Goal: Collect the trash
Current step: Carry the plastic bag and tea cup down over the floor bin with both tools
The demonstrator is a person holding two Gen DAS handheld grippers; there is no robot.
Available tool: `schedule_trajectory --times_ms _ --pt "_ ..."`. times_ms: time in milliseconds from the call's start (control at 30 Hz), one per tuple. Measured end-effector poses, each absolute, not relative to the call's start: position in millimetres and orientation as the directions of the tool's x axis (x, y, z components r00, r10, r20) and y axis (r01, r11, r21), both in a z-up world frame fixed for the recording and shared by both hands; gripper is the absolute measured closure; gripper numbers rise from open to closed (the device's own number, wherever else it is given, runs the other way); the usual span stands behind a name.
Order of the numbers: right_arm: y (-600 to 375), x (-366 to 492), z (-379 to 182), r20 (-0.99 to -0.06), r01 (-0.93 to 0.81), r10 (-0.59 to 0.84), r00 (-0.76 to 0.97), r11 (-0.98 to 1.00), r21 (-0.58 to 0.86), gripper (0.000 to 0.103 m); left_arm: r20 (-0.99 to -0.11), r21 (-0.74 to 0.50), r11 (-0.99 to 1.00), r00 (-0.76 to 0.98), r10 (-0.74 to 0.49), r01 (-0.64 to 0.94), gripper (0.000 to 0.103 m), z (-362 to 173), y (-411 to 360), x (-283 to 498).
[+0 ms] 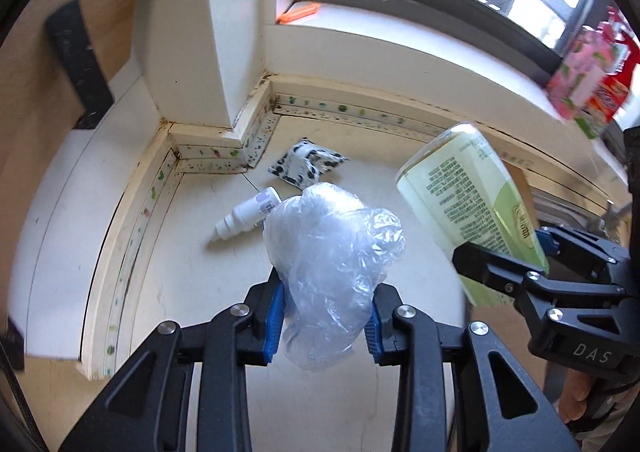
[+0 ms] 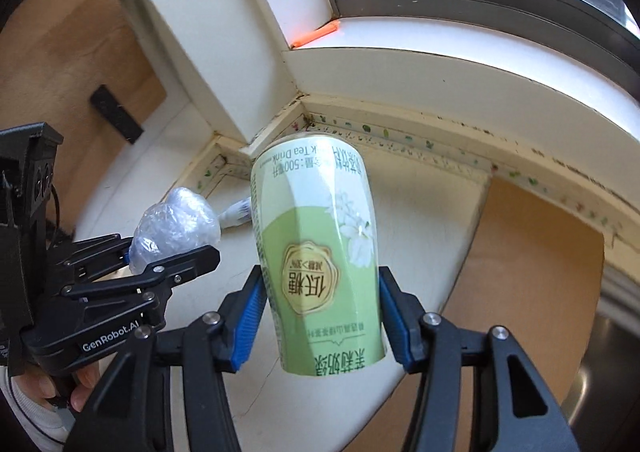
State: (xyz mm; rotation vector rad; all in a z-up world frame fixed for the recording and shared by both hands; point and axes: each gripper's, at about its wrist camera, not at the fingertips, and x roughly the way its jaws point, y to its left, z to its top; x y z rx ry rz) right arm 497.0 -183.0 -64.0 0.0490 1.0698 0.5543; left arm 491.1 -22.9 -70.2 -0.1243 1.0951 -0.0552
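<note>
Two pieces of trash are in hand; two are left, as far as I can judge.

Nearest: the left gripper (image 1: 326, 322) is clenched on a crumpled clear plastic bag (image 1: 332, 264). Both blue pads (image 1: 274, 326) press into its lower part, and the bulk of the bag balloons above the fingertips. It hangs clear of the white countertop (image 1: 192, 292).

Beside it, on the bag's right in the left wrist view: the right gripper (image 2: 320, 322) grasps a green milk-tea bottle (image 2: 320, 264) across its body, pads on both sides of the label. The bottle is tilted, with its print upside down to the right wrist camera. It too is off the counter. A hand (image 2: 60, 388) shows behind the left gripper's handle.

Beyond the bag, lying on the counter: a small white spray bottle (image 1: 248, 217) on its side, its far end partly hidden behind the bag. Just beyond that, nearer the wall corner, lies a black-and-white patterned packet (image 1: 306, 167). Neither is touched.

Farthest from the bag: an orange item (image 1: 300, 11) on the window sill; whether it is trash I cannot tell.

No bin is visible in either view, so the drop-off for both held pieces looks still to be done.
</note>
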Motion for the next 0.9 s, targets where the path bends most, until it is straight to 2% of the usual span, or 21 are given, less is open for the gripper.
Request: schedule_trajectory --times_ms 467,700,900 --pt "-186.5 297.0 -25.1 -0.739 -0.272 0.508 0.443 0.861 0.429 0.049 -0.817 -0.192 0.966 0.516 -0.255 0.174 0.071 -3.8 -12.1 299.7" --pt "-170.6 196.7 -26.8 -0.732 -0.214 0.494 0.469 0.867 0.449 0.049 -0.792 -0.203 0.951 0.532 -0.298 0.232 0.071 8.1 4.6 203.7" --pt "-148.7 109.5 -34.4 -0.751 -0.186 0.460 0.474 0.886 0.425 0.049 -0.788 -0.196 0.941 0.528 -0.318 0.275 0.071 -4.9 14.4 134.9"
